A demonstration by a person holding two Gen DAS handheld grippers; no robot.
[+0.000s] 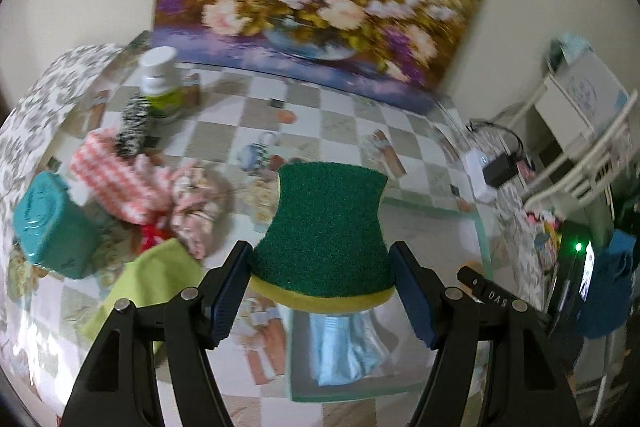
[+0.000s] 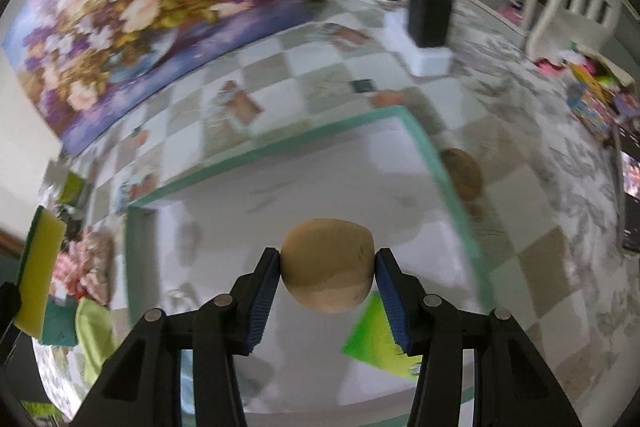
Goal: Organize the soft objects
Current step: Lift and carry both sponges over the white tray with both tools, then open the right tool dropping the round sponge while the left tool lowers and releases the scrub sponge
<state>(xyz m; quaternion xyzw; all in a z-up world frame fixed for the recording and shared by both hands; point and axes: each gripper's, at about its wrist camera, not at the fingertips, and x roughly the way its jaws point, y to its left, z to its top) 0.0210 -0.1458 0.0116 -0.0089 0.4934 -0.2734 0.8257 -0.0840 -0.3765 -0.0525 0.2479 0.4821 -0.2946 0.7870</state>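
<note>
both my grippers tilt steeply down over the table point(image 2: 540, 267). left gripper point(image 1: 322, 283) pinches the green sponge point(image 1: 324, 227) by its sides above the white mat point(image 2: 320, 155); right gripper point(image 2: 328, 279) squeezes a tan ball point(image 2: 328, 267) over it.

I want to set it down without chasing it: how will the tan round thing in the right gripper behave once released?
The tan round ball looks smooth and nearly spherical, so it will probably roll on the flat white mat. The right gripper pinches only its sides, so it may slip if loosened early. It shows little denting at the fingers, so it seems fairly firm.
</note>
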